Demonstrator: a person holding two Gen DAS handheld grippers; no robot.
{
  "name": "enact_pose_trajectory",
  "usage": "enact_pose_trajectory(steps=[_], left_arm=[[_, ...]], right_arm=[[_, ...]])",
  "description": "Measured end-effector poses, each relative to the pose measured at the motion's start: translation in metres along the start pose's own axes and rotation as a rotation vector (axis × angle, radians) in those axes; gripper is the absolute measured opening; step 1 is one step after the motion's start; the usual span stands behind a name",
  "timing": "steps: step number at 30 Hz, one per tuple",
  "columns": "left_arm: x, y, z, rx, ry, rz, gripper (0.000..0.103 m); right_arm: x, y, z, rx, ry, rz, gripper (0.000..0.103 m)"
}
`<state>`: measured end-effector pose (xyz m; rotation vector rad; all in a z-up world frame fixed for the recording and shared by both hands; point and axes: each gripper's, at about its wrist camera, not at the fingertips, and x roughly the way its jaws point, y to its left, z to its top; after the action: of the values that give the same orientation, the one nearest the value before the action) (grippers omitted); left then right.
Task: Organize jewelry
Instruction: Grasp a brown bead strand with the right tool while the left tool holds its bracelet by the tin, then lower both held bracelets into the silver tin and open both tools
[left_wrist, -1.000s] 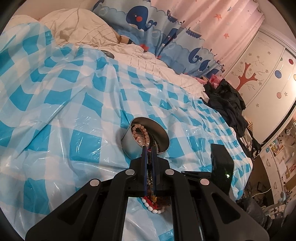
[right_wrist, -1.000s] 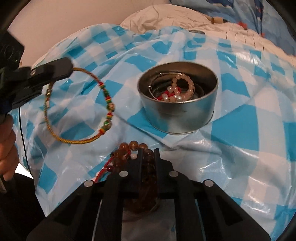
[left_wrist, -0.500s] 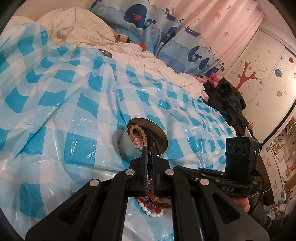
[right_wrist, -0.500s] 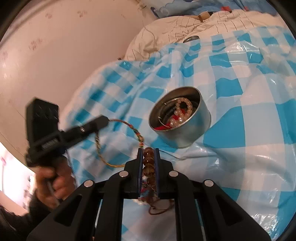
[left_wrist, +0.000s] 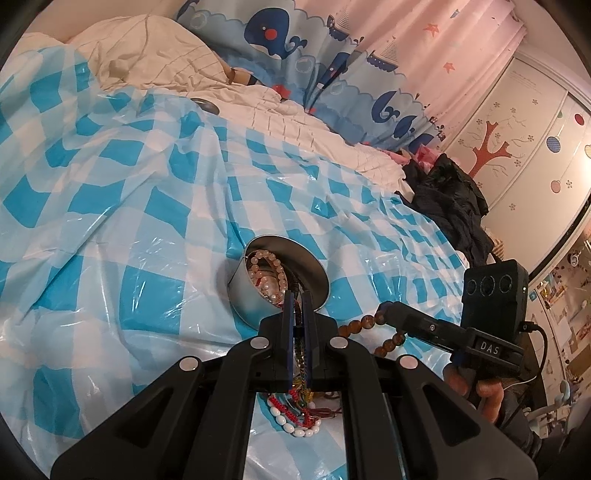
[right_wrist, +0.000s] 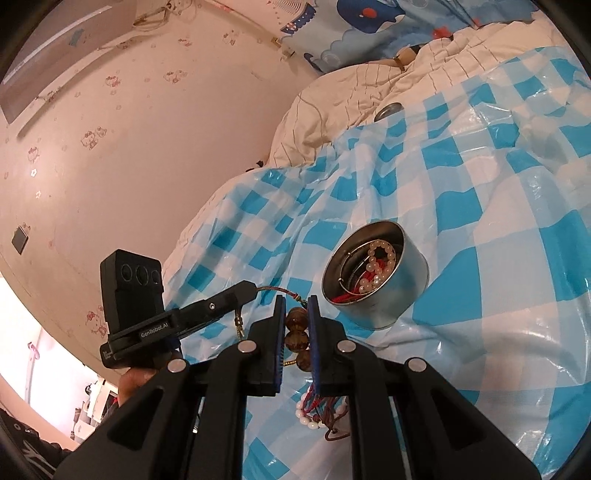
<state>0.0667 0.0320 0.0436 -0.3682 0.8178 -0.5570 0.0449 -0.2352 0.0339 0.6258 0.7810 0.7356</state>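
Observation:
A round metal tin (left_wrist: 251, 306) (right_wrist: 391, 295) stands on the blue-checked plastic sheet (left_wrist: 110, 221), holding a pearl bracelet (right_wrist: 376, 266) and red cord pieces. My left gripper (left_wrist: 297, 295) is shut on a thin woven cord bracelet (right_wrist: 291, 293), held above the sheet near the tin. My right gripper (right_wrist: 295, 301) (left_wrist: 382, 317) is shut on a brown bead bracelet (right_wrist: 297, 332) (left_wrist: 360, 325), lifted beside the tin. A pile of white-bead and red-cord jewelry (left_wrist: 295, 417) (right_wrist: 317, 410) lies on the sheet below both grippers.
A cream quilt (left_wrist: 147, 62) and whale-print curtain (left_wrist: 332, 55) lie beyond the sheet. Dark clothes (left_wrist: 450, 199) are heaped at the bed's right. A small grey round object (left_wrist: 205, 104) sits at the sheet's far edge. A pink wall (right_wrist: 129, 129) stands left.
My right gripper has lifted the brown bead bracelet off the sheet and risen, coming into the left wrist view. My left gripper, still holding the cord bracelet, has moved closer to the tin.

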Motion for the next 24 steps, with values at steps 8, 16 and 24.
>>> enact_pose_trajectory(steps=[8, 16, 24], left_arm=[[0.006, -0.006, 0.004, -0.002, -0.010, -0.020, 0.003], [0.018, -0.012, 0.015, -0.025, -0.036, -0.050, 0.003], [0.044, -0.007, 0.032, -0.080, -0.086, -0.036, 0.003]], right_arm=[[-0.005, -0.003, 0.003, 0.010, -0.026, -0.005, 0.012], [-0.013, -0.005, 0.009, 0.021, -0.056, -0.006, 0.012], [-0.020, -0.009, 0.017, 0.039, -0.081, -0.013, 0.012]])
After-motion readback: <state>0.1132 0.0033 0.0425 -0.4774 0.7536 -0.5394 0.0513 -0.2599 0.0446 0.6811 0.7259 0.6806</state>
